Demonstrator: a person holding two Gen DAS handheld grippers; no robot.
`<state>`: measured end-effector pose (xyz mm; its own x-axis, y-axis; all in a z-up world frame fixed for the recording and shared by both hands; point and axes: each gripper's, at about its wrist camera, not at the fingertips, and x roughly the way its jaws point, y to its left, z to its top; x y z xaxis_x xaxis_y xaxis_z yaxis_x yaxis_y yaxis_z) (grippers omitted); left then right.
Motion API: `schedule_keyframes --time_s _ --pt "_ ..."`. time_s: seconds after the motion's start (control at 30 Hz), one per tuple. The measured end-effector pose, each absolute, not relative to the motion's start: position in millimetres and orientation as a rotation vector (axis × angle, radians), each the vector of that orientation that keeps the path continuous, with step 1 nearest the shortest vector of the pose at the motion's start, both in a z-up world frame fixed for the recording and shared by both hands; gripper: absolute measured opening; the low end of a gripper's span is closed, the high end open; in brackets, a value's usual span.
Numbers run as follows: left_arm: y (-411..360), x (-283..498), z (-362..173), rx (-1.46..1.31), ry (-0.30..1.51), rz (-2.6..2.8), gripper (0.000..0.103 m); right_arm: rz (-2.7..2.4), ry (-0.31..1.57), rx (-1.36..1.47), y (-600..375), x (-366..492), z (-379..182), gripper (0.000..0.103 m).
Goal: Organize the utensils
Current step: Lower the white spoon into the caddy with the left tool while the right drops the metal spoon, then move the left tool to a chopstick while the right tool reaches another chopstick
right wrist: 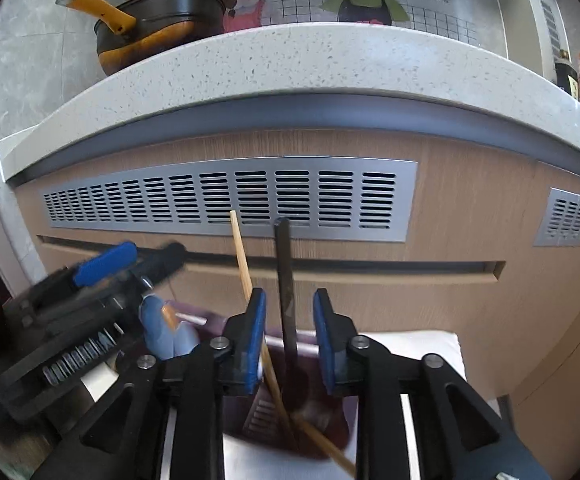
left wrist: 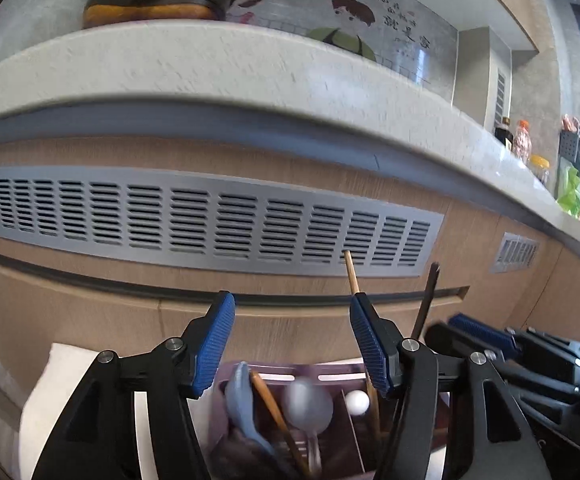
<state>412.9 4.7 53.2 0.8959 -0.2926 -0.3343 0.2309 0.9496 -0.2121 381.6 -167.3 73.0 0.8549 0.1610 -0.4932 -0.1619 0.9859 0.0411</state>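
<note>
A purple utensil holder [left wrist: 342, 420] stands on a white cloth below both grippers. It holds a blue spoon [left wrist: 242, 400], a metal spoon [left wrist: 308, 404], a white-tipped utensil [left wrist: 357, 402] and wooden chopsticks [left wrist: 274, 412]. My left gripper [left wrist: 292, 344] is open and empty above the holder. My right gripper [right wrist: 289, 340] is open with a dark chopstick [right wrist: 284, 276] standing between its pads, untouched. A light wooden chopstick [right wrist: 242, 256] leans beside the left pad [right wrist: 255, 340]. The holder [right wrist: 314, 408] and blue spoon [right wrist: 166, 332] also show in the right wrist view.
A wooden cabinet front with a metal vent grille [right wrist: 230, 196] faces me. Above it runs a speckled countertop [right wrist: 290, 60] with a black and orange pan [right wrist: 158, 28]. Bottles [left wrist: 522, 140] stand at the counter's right end. The white cloth [right wrist: 410, 344] lies under the holder.
</note>
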Motion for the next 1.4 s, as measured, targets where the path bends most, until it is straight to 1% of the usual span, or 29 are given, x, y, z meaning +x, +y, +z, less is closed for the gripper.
schedule_keyframes --time_s 0.07,0.13,0.17,0.2,0.23,0.3,0.4,0.47,0.57,0.6,0.73,0.9,1.03,1.23,1.27,1.33,1.4 --pt "11.3 398.0 63.0 -0.166 0.368 -0.253 0.065 0.176 0.511 -0.003 -171.8 365.1 78.9 0.032" --pt "16.2 378.5 68.3 -0.153 0.381 -0.251 0.068 0.185 0.51 -0.018 -175.5 344.3 85.1 0.048" --pt "17.2 370.2 69.3 -0.146 0.391 -0.261 0.071 0.19 0.509 -0.025 -177.3 333.4 87.2 0.052" --pt "17.2 359.4 68.2 -0.134 0.413 -0.276 0.075 0.194 0.511 -0.031 -178.8 323.5 88.6 0.059" --pt "16.2 348.8 66.0 -0.123 0.434 -0.287 0.076 0.198 0.516 -0.041 -180.2 312.3 89.1 0.062" --pt "14.4 328.6 59.7 -0.097 0.468 -0.3 0.076 0.209 0.532 -0.067 -182.4 291.1 88.0 0.065" --pt "5.1 293.2 45.1 -0.017 0.54 -0.33 0.076 0.225 0.584 -0.111 -188.2 259.2 80.9 0.073" --pt "-4.4 272.0 35.9 0.05 0.585 -0.361 0.076 0.235 0.627 -0.117 -193.9 240.1 75.3 0.074" --pt "-9.5 239.3 20.0 0.1 0.656 -0.396 0.076 0.234 0.687 -0.135 -203.4 213.7 60.9 0.081" --pt "-10.2 228.6 14.5 0.114 0.69 -0.42 0.076 0.227 0.705 -0.149 -206.1 207.2 55.0 0.082" --pt "-16.1 193.2 -4.5 0.178 0.799 -0.494 0.076 0.179 0.788 -0.201 -222.4 182.7 24.4 0.082" --pt "-26.8 155.5 -23.4 0.248 0.906 -0.589 0.076 0.115 0.879 -0.149 -252.1 168.7 -8.4 0.082" --pt "-38.5 132.2 -34.1 0.344 0.945 -0.619 0.076 0.082 0.925 -0.094 -270.0 159.4 -28.4 0.082" --pt "-47.7 102.9 -43.5 0.364 1.02 -0.729 0.076 0.06 0.944 -0.046 -286.8 144.4 -42.0 0.082" --pt "-48.7 99.4 -45.6 0.378 1.027 -0.728 0.075 0.058 0.947 -0.043 -287.3 142.9 -42.9 0.082" --pt "-54.0 91.0 -51.9 0.416 1.039 -0.718 0.066 0.06 0.953 -0.039 -288.6 140.1 -45.2 0.082" --pt "-59.9 87.6 -59.0 0.446 1.065 -0.703 0.042 0.058 0.955 -0.033 -289.8 141.7 -45.6 0.082"
